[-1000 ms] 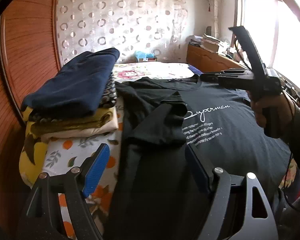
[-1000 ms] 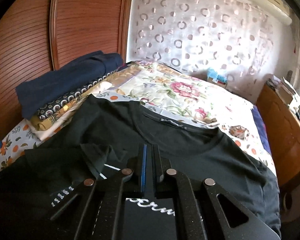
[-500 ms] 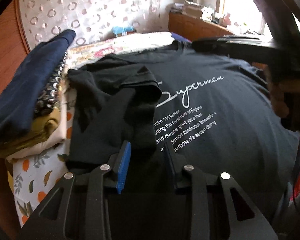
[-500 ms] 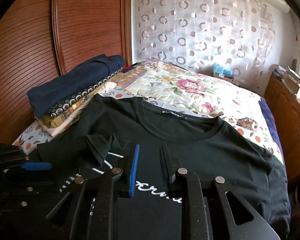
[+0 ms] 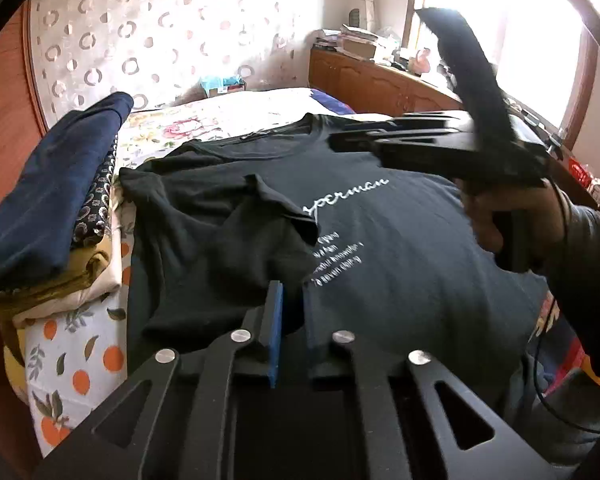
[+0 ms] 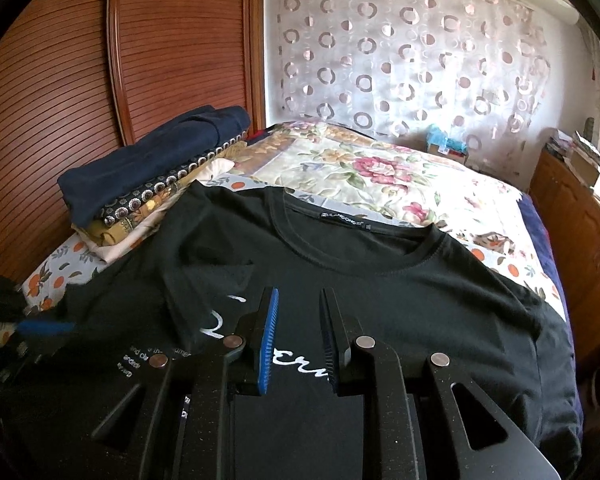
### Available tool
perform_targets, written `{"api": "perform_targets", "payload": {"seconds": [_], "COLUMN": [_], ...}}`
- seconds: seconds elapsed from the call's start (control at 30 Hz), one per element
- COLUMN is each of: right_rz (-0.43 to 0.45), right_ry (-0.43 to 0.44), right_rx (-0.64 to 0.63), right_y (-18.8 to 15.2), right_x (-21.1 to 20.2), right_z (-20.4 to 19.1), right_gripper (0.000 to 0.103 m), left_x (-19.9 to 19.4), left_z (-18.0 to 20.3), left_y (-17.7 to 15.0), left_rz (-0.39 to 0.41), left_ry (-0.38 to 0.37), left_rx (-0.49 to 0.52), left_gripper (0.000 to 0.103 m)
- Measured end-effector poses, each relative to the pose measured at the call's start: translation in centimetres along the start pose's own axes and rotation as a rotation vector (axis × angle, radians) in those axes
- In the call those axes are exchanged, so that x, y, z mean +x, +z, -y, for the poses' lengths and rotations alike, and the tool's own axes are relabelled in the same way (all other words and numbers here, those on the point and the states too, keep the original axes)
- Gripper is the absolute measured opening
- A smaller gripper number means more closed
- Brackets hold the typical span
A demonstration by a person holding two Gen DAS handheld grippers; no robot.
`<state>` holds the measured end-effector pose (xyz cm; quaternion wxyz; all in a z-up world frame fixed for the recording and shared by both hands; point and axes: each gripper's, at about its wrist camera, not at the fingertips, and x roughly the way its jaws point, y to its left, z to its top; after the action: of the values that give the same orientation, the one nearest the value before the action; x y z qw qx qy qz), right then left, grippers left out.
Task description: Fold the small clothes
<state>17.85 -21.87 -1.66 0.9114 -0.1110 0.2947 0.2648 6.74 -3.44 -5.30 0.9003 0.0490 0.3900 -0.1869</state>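
Note:
A black T-shirt (image 5: 400, 280) with white lettering lies flat on the bed, collar at the far side (image 6: 420, 292). Its left side and sleeve are folded over onto the chest and cover the start of the lettering. My left gripper (image 5: 292, 320) sits at the near edge of that folded flap. Its jaws are closing, with black fabric pinched in the narrow gap. A hand (image 5: 512, 220) holds my right gripper (image 5: 340, 138) level in the air above the shirt's chest. In its own view my right gripper (image 6: 298, 340) stands slightly open with nothing between its pads.
A stack of folded clothes (image 5: 52, 192) topped by a navy piece lies left of the shirt (image 6: 148, 176). Wooden wardrobe doors (image 6: 100, 60) rise behind it. The floral bedspread (image 6: 360, 172) stretches beyond the collar. A wooden cabinet (image 5: 372, 80) runs along the right.
My left gripper's jaws went from wide apart to nearly together on the shirt, and the folded flap slid right over more lettering. My right gripper's jaws parted a little.

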Motion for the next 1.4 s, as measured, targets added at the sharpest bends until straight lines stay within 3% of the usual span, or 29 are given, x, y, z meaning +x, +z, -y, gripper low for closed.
{"api": "perform_targets", "payload": {"seconds": [0.37, 0.43, 0.5, 0.53, 0.6, 0.63, 0.8, 0.83, 0.87, 0.9, 1.13, 1.23, 1.27, 1.37, 1.4], "right_rz": [-0.041, -0.050, -0.063, -0.076, -0.108, -0.115, -0.146, -0.143, -0.140, -0.138, -0.113, -0.106, -0.104, -0.090, -0.086], "right_ry": [0.099, 0.125, 0.142, 0.150, 0.157, 0.147, 0.067, 0.060, 0.063, 0.063, -0.081, -0.060, -0.072, -0.095, -0.086], "right_rx": [-0.025, -0.040, -0.057, -0.067, -0.087, -0.099, -0.154, -0.146, -0.140, -0.129, -0.025, 0.016, 0.018, 0.016, 0.020], "right_y": [0.0, 0.1, 0.1, 0.1, 0.1, 0.1, -0.2, -0.2, 0.0, 0.0, -0.1, -0.3, -0.3, -0.6, -0.8], "right_x": [2.1, 2.8, 3.7, 4.2, 5.3, 5.7, 6.9, 6.9, 6.9, 6.8, 5.6, 5.0, 4.8, 3.7, 3.3], "right_z": [-2.3, -2.9, -3.6, -4.0, -4.6, -4.8, -4.8, -4.4, -4.4, -3.8, 0.8, 2.3, 2.6, 2.8, 3.0], "right_gripper": [0.021, 0.021, 0.022, 0.024, 0.041, 0.044, 0.045, 0.042, 0.023, 0.012, 0.012, 0.012, 0.015, 0.045, 0.048], "left_x": [-2.9, -3.0, -3.6, -3.7, -4.1, -4.3, -4.2, -4.1, -4.0, -3.9, -3.5, -3.2, -3.0, -2.5, -2.3], "left_z": [-3.2, -4.1, -4.9, -5.3, -6.0, -6.2, -7.1, -7.1, -7.1, -7.1, -7.0, -7.0, -7.0, -7.1, -7.2], "left_y": [-1.4, -1.4, -1.7, -1.9, -2.2, -2.4, -2.7, -2.7, -2.8, -2.8, -2.5, -2.1, -1.9, -1.3, -1.1], "left_rz": [0.085, 0.097, 0.113, 0.117, 0.127, 0.135, 0.132, 0.130, 0.130, 0.130, 0.123, 0.121, 0.118, 0.111, 0.111], "left_ry": [0.069, 0.082, 0.095, 0.099, 0.125, 0.142, 0.156, 0.159, 0.159, 0.158, 0.156, 0.161, 0.163, 0.177, 0.180], "left_rx": [-0.104, -0.118, -0.137, -0.146, -0.168, -0.180, -0.207, -0.206, -0.205, -0.206, -0.203, -0.199, -0.197, -0.191, -0.187], "left_gripper": [0.053, 0.073, 0.078, 0.078, 0.078, 0.078, 0.078, 0.078, 0.078, 0.078, 0.078, 0.078, 0.078, 0.078, 0.078]}}
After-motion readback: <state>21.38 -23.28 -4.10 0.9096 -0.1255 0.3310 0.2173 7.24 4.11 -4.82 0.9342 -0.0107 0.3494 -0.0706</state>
